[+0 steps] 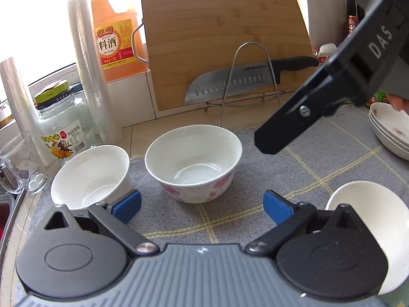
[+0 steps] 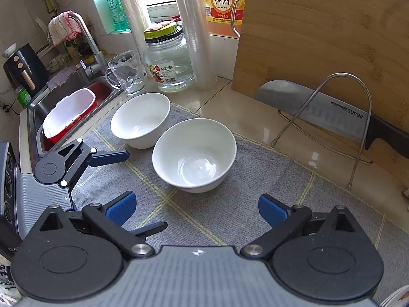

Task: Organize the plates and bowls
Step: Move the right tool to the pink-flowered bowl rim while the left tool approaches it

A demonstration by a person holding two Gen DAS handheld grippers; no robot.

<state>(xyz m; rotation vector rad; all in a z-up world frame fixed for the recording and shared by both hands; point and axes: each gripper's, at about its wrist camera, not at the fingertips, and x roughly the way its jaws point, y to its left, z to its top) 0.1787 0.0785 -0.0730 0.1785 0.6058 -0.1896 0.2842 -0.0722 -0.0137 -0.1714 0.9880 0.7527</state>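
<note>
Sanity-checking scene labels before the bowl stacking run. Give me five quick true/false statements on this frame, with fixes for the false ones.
1. Both tools are open and empty: left tool, right tool. True.
2. The flowered bowl has food in it. False: it is empty.
3. The knife lies flat on the grey cloth. False: it sits in the wire rack, against the cutting board.
4. The plain white bowl stands upright on the cloth, left of the flowered bowl in the left wrist view. True.
5. The stacked plates are inside the sink. False: they are on the cloth, at the right edge of the left wrist view.
</note>
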